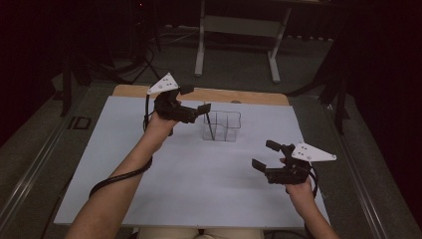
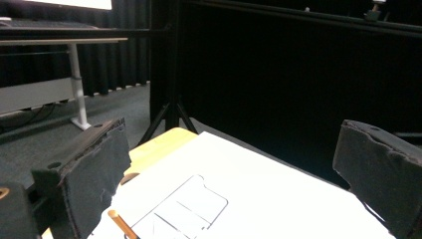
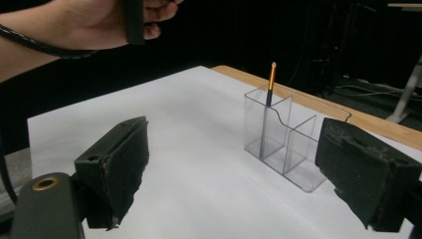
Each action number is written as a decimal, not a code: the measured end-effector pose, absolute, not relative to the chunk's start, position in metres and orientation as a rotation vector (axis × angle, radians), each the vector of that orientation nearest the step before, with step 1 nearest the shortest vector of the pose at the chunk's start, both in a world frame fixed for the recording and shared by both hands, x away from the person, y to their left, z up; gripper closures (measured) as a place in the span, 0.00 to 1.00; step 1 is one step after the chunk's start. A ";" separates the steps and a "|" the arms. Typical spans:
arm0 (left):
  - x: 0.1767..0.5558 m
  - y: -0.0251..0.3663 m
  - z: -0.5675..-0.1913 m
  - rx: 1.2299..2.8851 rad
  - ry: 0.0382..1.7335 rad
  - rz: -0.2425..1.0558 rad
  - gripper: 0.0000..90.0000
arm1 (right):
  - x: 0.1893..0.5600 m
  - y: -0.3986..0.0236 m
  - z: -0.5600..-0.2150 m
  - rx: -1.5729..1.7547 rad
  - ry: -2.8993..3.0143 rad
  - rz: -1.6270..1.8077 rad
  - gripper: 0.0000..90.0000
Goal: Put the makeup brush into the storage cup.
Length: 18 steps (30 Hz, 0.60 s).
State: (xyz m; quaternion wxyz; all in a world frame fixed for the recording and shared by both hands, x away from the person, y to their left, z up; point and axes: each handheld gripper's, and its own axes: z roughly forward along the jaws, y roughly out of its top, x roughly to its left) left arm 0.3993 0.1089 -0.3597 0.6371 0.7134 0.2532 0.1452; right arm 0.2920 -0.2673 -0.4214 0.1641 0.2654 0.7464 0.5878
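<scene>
A clear plastic organizer with several compartments stands on the white sheet near the table's middle. A thin dark pencil with an orange upper part stands upright in its left compartment. My left gripper hovers open just left of and above the organizer, nothing between its jaws. In the left gripper view the organizer's rim and the pencil's tip lie below the open left gripper. My right gripper is open and empty at the right front. From the right gripper the organizer stands ahead.
A white sheet covers most of the wooden table. A white desk frame stands on the floor behind. The left hand and its cable hang at the top of the right gripper view. Dark curtains surround the area.
</scene>
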 end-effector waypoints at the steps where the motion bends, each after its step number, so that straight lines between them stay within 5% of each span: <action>1: 0.397 0.110 -0.360 1.625 0.576 0.325 0.02 | 0.292 -0.267 -0.422 0.755 2.128 1.673 0.15; 18: 0.364 0.128 -0.364 1.623 0.551 0.310 0.02 | 0.293 -0.266 -0.424 0.752 2.136 1.677 0.15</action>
